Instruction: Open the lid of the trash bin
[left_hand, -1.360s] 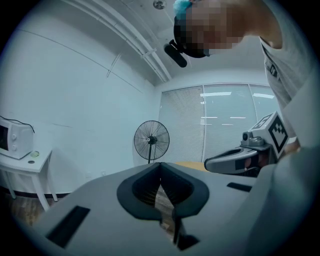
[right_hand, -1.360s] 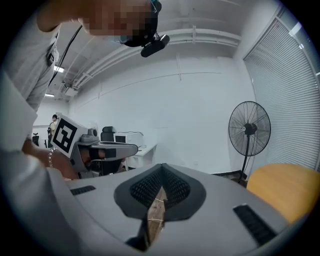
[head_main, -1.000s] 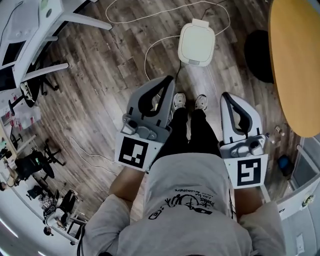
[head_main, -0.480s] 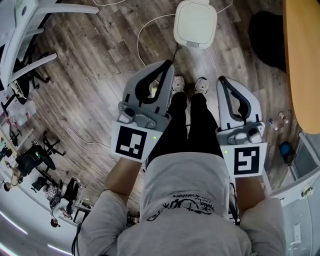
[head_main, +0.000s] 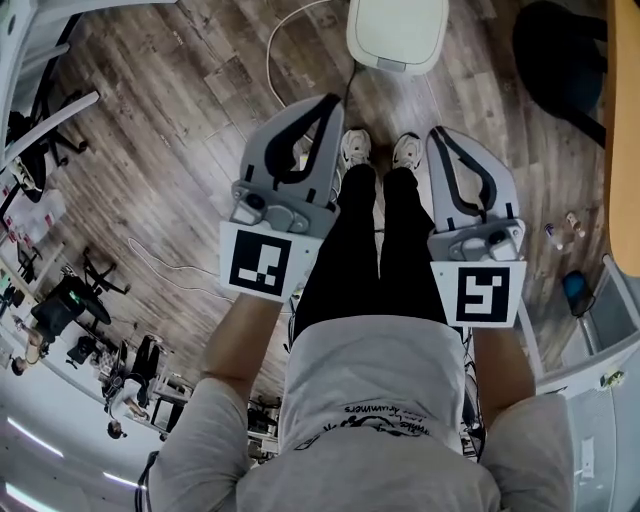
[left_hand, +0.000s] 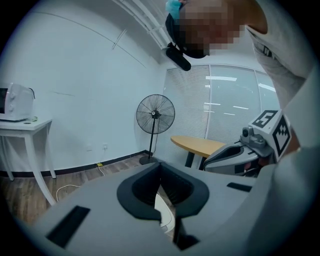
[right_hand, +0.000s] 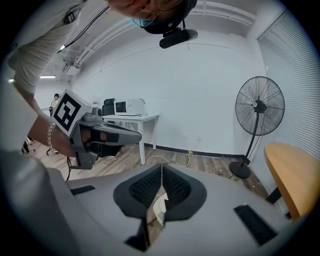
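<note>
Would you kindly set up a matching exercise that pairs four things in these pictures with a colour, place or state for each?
Things:
1. trash bin
2. fan
3. table beside the fan
4. left gripper

Descriptions:
A. shut, holding nothing
B. white, on the floor ahead of the shoes, lid down
C. yellow-brown top
D. black, standing on the floor near the wall

Pairs: 1-B, 2-D, 3-C, 4-A

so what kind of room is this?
Probably an office or lab room: a pedestal fan, a white desk by the wall, and office chairs on a wood-look floor.
</note>
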